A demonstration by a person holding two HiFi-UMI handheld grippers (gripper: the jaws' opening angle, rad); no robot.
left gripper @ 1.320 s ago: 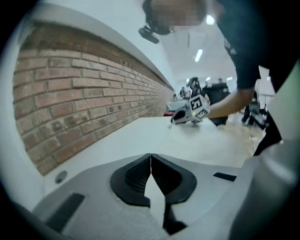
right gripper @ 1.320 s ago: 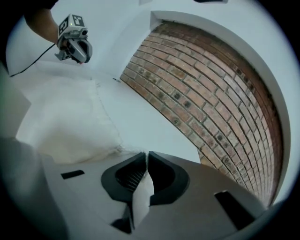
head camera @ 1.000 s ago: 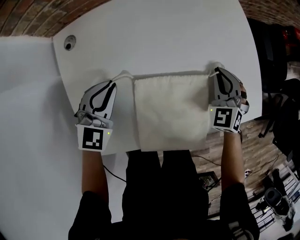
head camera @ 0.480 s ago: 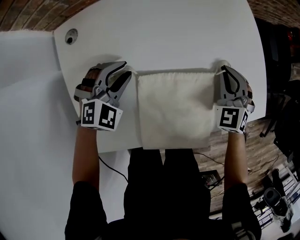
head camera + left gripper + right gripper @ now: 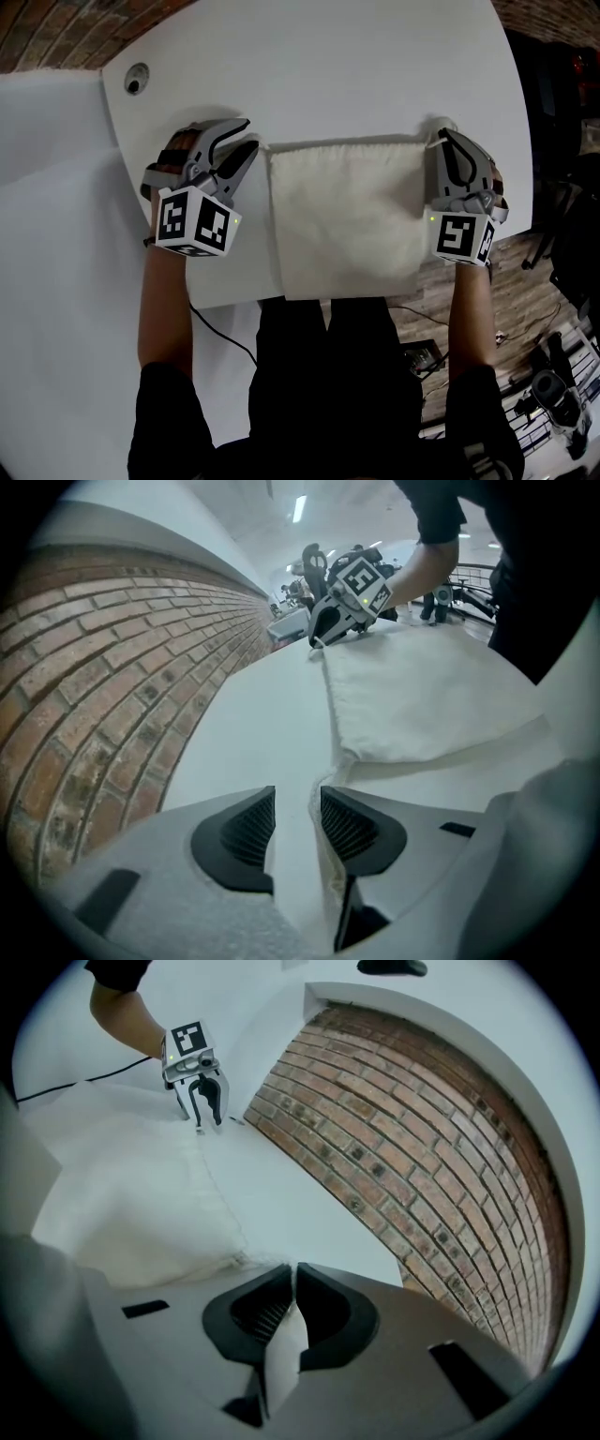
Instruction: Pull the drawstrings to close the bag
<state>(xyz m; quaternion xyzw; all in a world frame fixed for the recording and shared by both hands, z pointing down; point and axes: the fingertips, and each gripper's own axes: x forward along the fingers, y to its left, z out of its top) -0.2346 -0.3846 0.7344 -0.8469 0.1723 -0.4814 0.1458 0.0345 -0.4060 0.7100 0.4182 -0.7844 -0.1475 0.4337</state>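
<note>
A flat white drawstring bag (image 5: 342, 216) lies on the white table (image 5: 328, 75), its mouth along the far edge. My left gripper (image 5: 246, 138) sits at the bag's top-left corner, rolled onto its side. Its jaws are opening, and in the left gripper view the gripper (image 5: 297, 803) shows a clear gap, with the left drawstring (image 5: 323, 855) lying loose against the right pad. At the top-right corner my right gripper (image 5: 441, 138) is shut on the right drawstring (image 5: 281, 1354), which comes out from between its jaws (image 5: 293, 1283).
The table's right and near edges run close to the bag and to my right gripper. A round cable hole (image 5: 137, 77) sits at the table's far left. A brick wall (image 5: 422, 1129) lies beyond the far edge. Dark chairs and gear (image 5: 562, 281) stand on the floor at the right.
My left gripper has moved back in toward the bag's corner, rolled onto its side and opened, letting go of the left drawstring. The right gripper has held its place and grip.
</note>
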